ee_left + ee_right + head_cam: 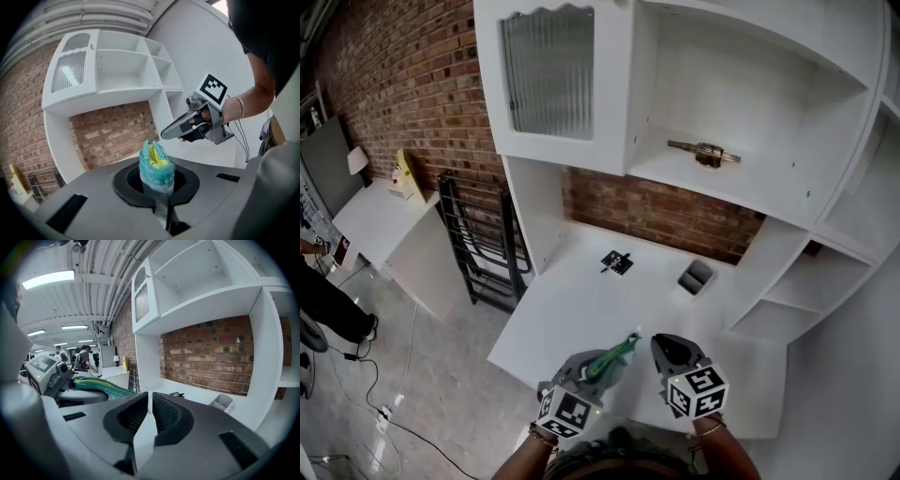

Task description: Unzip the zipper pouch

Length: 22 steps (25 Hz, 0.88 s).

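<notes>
- pouch: rough teal knitted cloth, yellow lining
- right gripper: matt grey plastic, ribbed dark pads
- shelf unit: smooth white finish
- wall: rough red brick
- door pane: ribbed glass

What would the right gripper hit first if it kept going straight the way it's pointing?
The right gripper would likely meet the white desktop first, near the small black marker tile; the brick wall lies beyond. Depth is unclear.

Head view: from above, steeply down on the white desk and shelf unit, with the left gripper and right gripper at bottom centre. Both gripper views sit close behind their jaws, facing the brick wall. All three share the shelf unit.
</notes>
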Motion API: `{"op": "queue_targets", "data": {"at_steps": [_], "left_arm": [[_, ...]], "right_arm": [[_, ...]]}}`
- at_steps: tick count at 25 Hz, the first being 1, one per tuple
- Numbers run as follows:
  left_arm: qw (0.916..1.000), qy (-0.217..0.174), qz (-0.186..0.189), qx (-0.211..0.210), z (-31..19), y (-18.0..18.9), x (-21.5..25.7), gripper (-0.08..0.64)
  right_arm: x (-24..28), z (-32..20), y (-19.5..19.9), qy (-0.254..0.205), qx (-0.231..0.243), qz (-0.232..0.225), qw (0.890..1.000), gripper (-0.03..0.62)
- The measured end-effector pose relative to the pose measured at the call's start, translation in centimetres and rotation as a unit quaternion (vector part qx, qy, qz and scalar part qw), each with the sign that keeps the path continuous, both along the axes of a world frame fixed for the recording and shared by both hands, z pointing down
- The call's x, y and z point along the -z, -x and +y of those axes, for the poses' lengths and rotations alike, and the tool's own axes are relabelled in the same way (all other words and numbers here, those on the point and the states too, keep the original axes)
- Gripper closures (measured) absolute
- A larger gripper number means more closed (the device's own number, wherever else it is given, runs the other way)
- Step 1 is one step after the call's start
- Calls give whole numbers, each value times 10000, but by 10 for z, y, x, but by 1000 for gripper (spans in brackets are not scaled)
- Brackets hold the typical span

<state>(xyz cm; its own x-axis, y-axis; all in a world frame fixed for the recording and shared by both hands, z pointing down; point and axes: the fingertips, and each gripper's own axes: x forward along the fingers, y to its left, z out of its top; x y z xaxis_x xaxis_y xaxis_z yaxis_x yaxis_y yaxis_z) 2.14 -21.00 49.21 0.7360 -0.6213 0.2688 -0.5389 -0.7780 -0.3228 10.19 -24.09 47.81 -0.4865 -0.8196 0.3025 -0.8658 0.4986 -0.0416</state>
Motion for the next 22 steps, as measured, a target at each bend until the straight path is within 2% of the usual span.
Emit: {"op": "queue_targets", "data": {"at_steps": [6,17,22], "left_arm": [[9999,84,78,87,-11,3,-3,555],[9965,549,438,447,-47,12,-20,555],[9955,617,528,496,-66,7,-20,555]], "right_arm": [[1,-2,-4,-30,-13,-107,9999,569],[3,-4,-23,-196,-270,-291,9990,575],[4,-5,-29,-253,-309,-426,9983,583]]}}
